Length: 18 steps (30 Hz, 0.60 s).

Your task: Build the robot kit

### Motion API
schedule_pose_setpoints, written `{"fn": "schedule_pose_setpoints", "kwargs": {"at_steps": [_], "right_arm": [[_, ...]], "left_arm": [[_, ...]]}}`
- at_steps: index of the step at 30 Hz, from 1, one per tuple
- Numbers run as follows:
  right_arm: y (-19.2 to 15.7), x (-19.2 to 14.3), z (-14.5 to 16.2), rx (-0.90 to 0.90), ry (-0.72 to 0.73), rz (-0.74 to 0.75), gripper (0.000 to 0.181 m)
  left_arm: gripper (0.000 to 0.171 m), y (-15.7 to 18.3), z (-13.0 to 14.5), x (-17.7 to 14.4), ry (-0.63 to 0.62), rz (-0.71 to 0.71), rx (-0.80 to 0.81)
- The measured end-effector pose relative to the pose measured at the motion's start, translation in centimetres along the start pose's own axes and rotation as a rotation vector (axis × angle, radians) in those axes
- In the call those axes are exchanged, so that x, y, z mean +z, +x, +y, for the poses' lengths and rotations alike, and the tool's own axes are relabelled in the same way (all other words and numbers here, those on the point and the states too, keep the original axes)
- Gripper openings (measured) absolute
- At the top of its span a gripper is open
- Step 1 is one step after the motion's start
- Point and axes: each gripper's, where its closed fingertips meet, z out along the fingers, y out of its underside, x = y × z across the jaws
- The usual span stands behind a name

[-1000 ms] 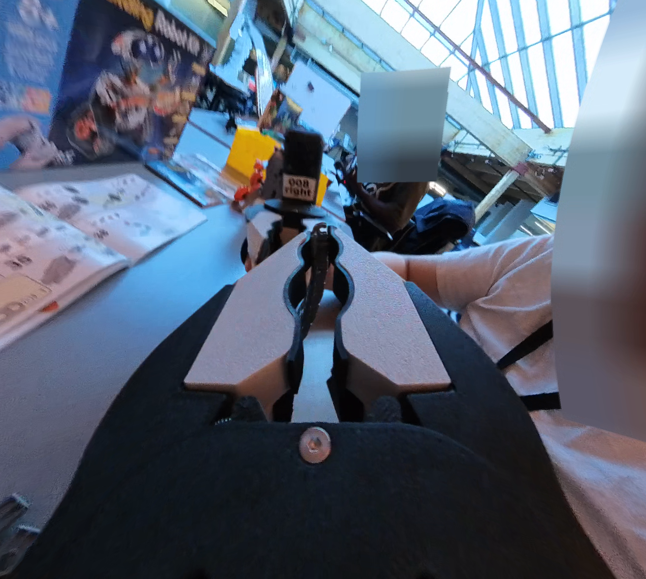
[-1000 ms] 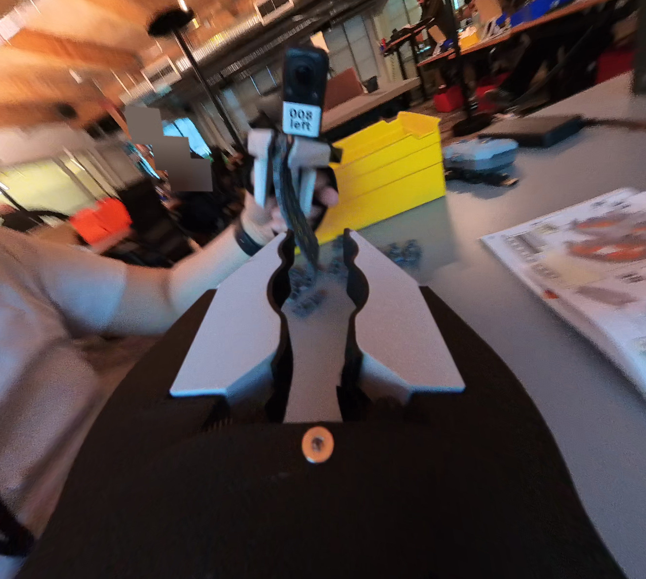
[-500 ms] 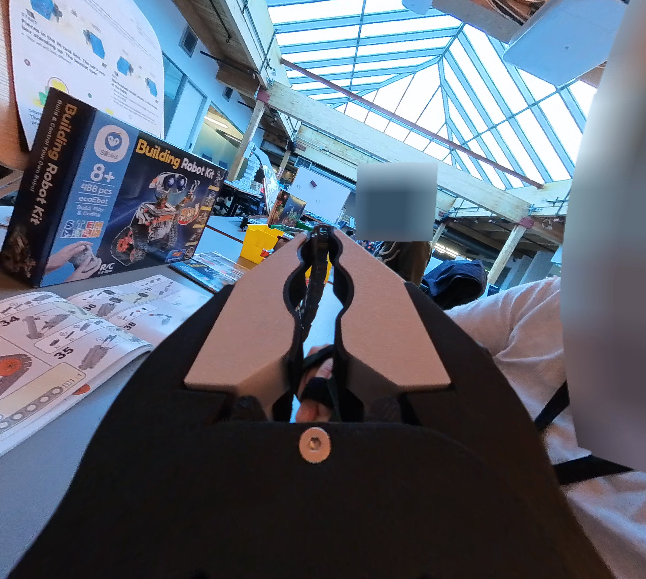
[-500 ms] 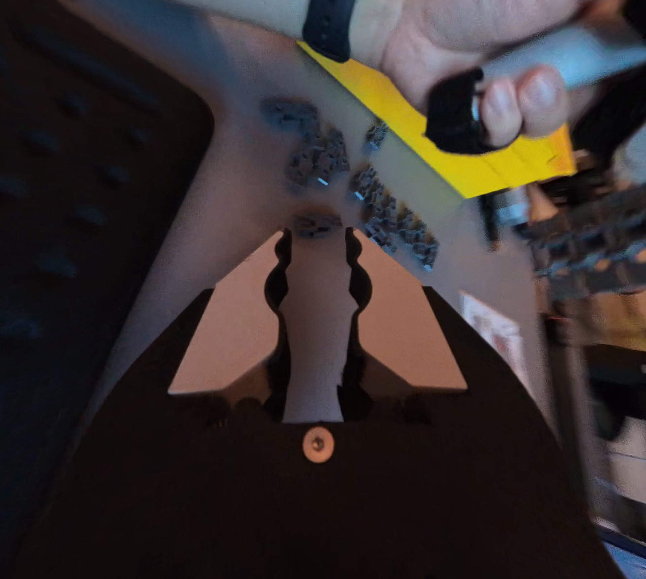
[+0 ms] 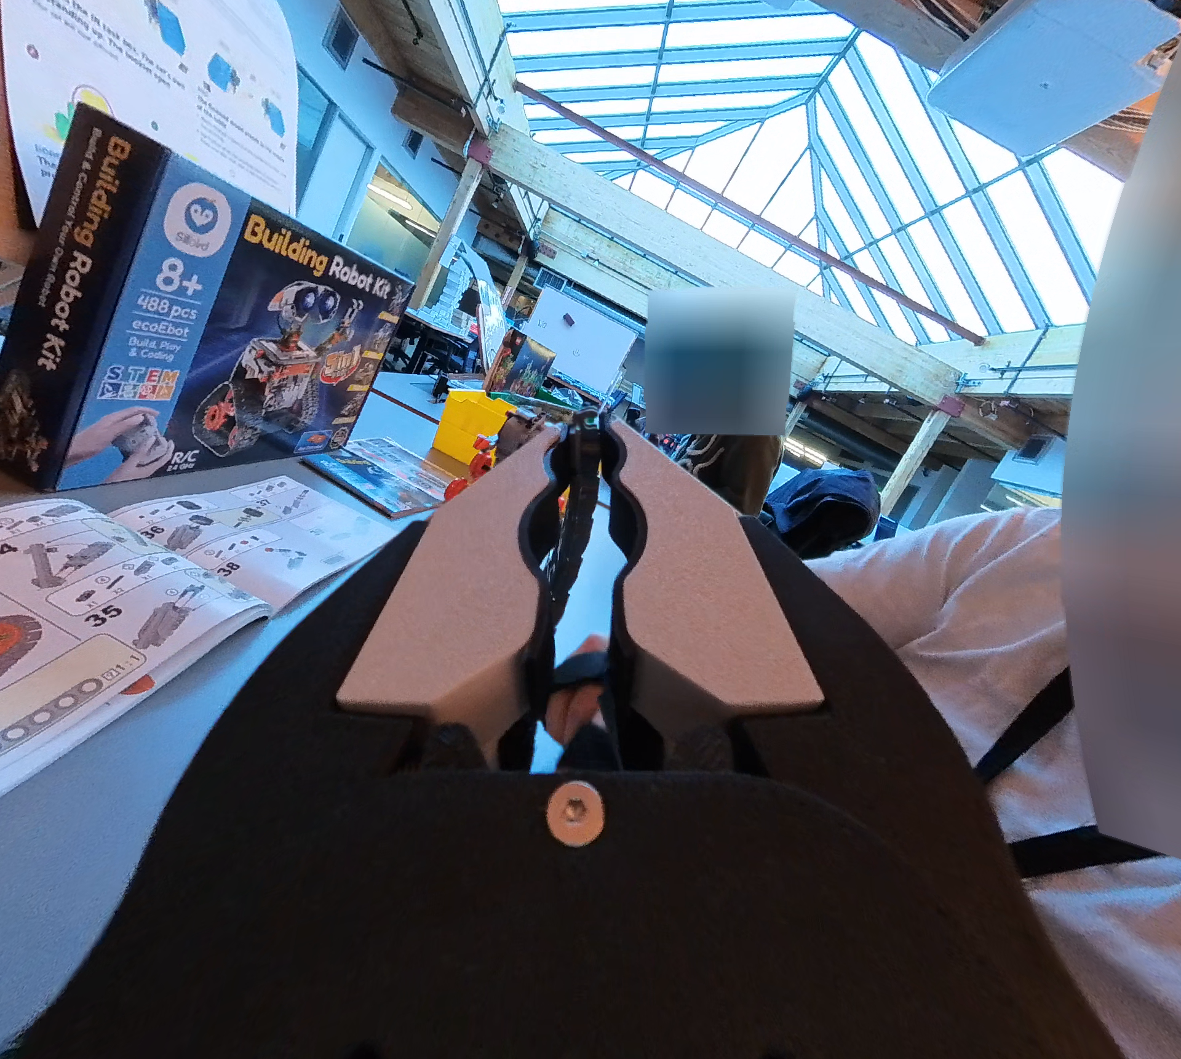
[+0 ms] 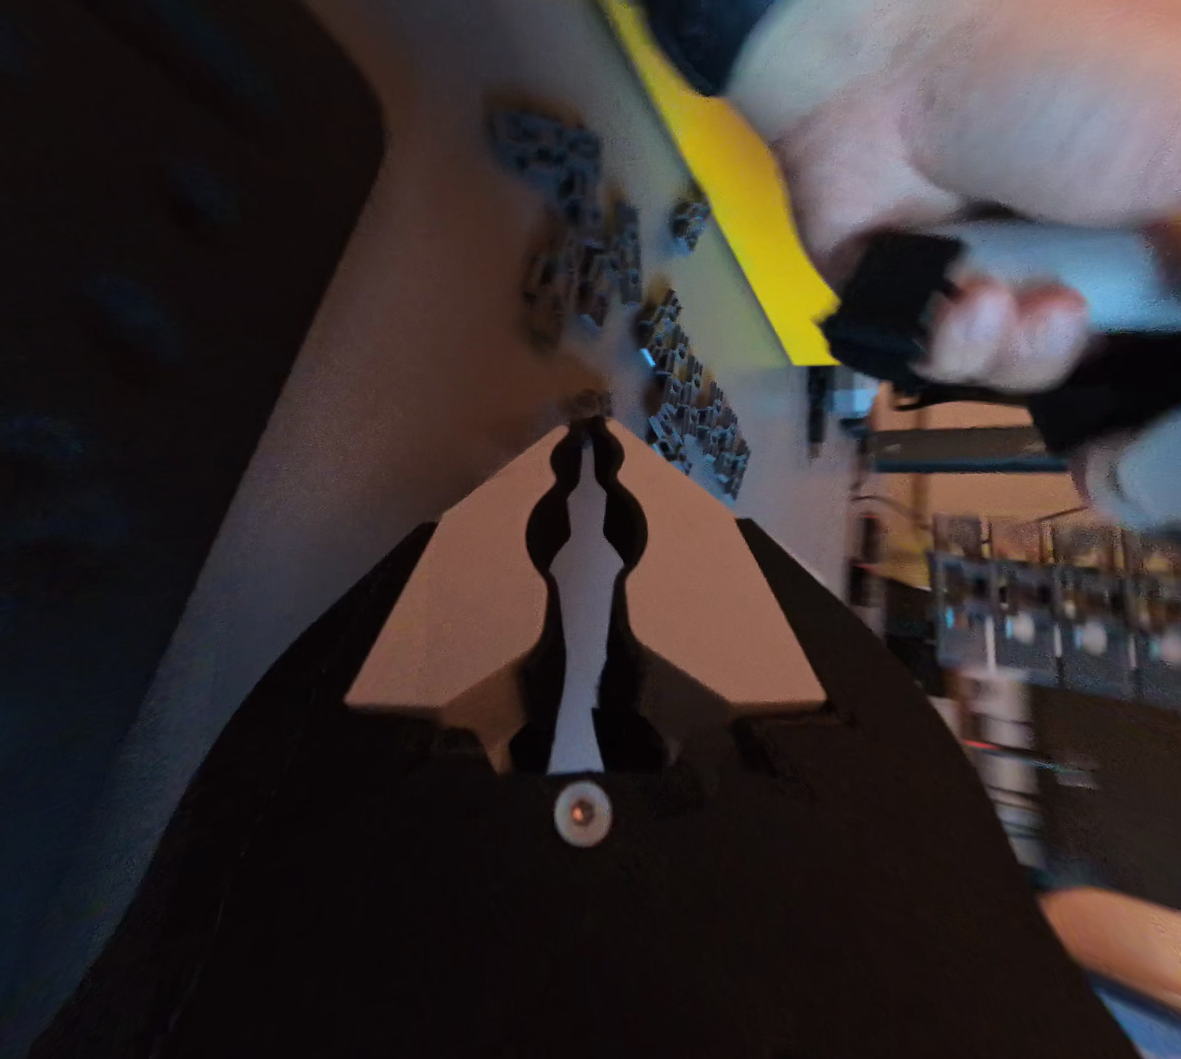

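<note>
One printed kit box [image 5: 192, 325] and one open instruction booklet [image 5: 128, 574] lie left of the left tool [image 5: 586, 435]; one yellow bin [image 5: 470, 418] sits ahead. Ahead of the right tool [image 6: 588, 440]: many small dark grey pieces [image 6: 588, 255], too blurred to count.

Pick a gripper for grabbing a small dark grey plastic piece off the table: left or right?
Right. Right gripper points at the small dark grey plastic pieces, tips beside one; left gripper is shut on a black linked strip, aimed away.
</note>
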Motion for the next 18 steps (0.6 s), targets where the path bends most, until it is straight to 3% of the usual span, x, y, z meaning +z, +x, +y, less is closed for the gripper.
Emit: {"fn": "schedule_pose_setpoints", "kwargs": {"at_steps": [2,4,6,8,11,18], "right_arm": [[1.8,-2.1,0.5,0.355,0.117,-0.047,0.000],[3.7,-5.0,1.9,0.868,0.271,-0.169,0.001],[5.5,-8.3,4.1,1.376,0.500,-0.314,0.001],[6.7,-11.3,7.2,1.723,0.728,-0.407,0.000],[7.6,-13.9,10.4,1.908,0.907,-0.406,0.000],[10.4,-15.1,9.9,1.891,1.111,-0.350,0.000]], "left_arm": [[0.005,-0.7,0.5,0.1,-0.019,-0.022,-0.031],[0.005,-1.5,1.3,0.3,-0.045,-0.046,-0.071],[0.005,-2.5,2.5,0.7,-0.088,-0.076,-0.108],[0.005,-3.7,4.5,1.1,-0.165,-0.129,-0.129],[0.005,-4.8,7.8,2.0,-0.287,-0.184,-0.124],[0.006,-3.7,11.6,4.3,-0.348,-0.102,-0.180]]}}
